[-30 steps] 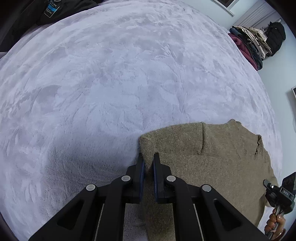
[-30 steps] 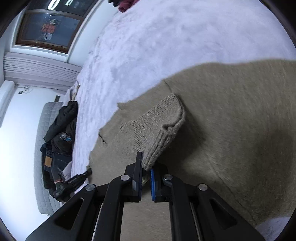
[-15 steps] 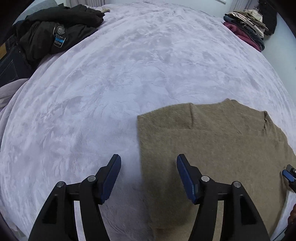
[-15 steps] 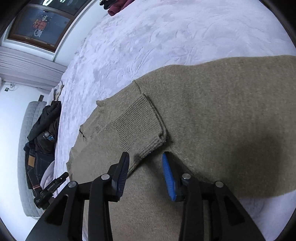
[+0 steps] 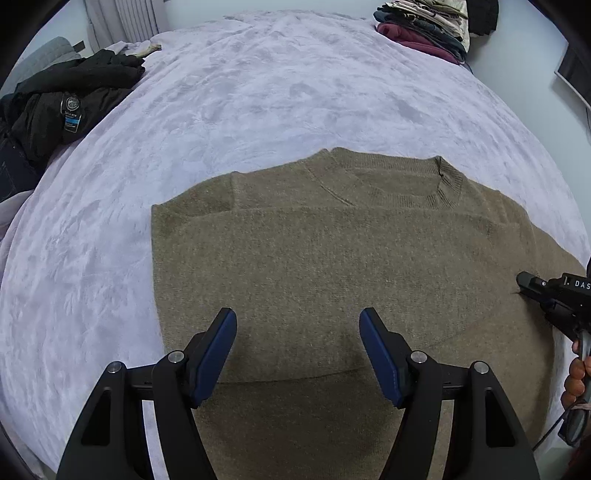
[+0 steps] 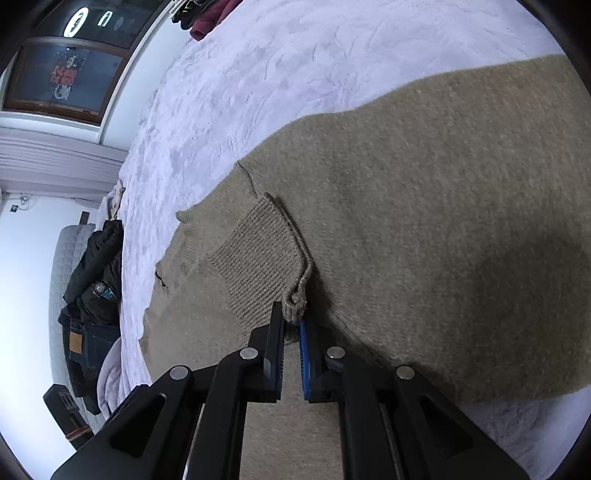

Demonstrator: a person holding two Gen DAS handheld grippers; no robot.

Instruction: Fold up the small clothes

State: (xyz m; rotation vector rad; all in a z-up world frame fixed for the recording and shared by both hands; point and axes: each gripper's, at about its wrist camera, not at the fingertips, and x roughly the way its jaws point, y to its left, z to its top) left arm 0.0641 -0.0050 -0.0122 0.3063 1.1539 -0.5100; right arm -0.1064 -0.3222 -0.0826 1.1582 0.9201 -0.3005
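Now right gripper (image 6: 291, 325) pinches the sweater cuff (image 6: 293, 306); left gripper (image 5: 297, 343) gapes empty.

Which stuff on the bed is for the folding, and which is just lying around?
For the folding:
- brown sweater
- its ribbed cuff, pinched by the right hand-held gripper
- left hand-held gripper, open

Just lying around:
- black jacket
- pile of clothes
- jeans
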